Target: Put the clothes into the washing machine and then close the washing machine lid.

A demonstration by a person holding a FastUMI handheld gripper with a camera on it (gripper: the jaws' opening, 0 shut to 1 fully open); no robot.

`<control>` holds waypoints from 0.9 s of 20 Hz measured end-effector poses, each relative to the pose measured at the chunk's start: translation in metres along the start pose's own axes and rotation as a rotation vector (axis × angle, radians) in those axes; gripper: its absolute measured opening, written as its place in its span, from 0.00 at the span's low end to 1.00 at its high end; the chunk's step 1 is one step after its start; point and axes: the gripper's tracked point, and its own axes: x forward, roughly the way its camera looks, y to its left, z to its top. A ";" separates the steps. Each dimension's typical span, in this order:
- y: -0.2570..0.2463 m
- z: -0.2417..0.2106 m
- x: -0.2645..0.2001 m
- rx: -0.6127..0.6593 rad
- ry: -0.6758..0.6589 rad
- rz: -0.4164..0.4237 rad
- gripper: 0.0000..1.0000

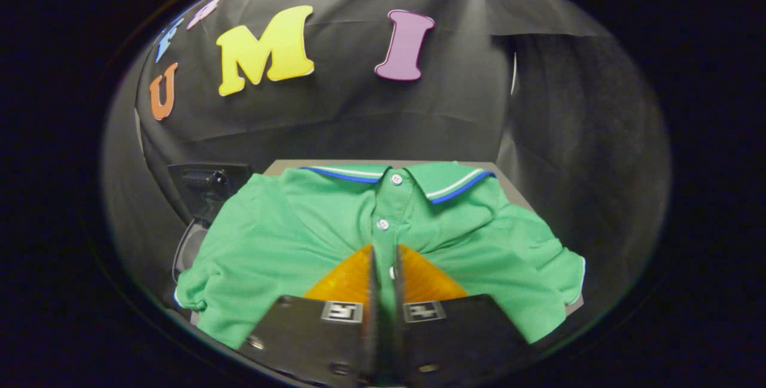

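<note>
A green polo shirt (311,238) lies spread flat on the counter (287,164), front side up. Its collar, with blue and white stripes, is at the far end, close to the black cloth wall. The row of white buttons (383,224) runs from the collar straight toward the tongs, so the shirt's long way points along the two fingers.

The tongs (383,265) sit right over the button strip, below the second button. The two fingers are almost together, with only a thin gap between them. A thin strip of green cloth shows in that gap, so they look pinched on a fold of the shirt there, but I cannot be sure how firm the hold is.

To the left of the shirt, beside its sleeve, there is a dark thing with a round clear rim (197,220). It may be the washing machine with its lid up, but it is too dark to tell.

The shirt is not in any machine yet. Next it would need lifting and carrying left.
</note>
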 end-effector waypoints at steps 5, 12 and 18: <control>0.003 0.001 -0.006 0.057 0.050 0.025 0.06; 0.013 0.045 -0.049 0.152 -0.025 0.094 0.05; 0.044 0.092 -0.090 0.238 -0.080 0.194 0.05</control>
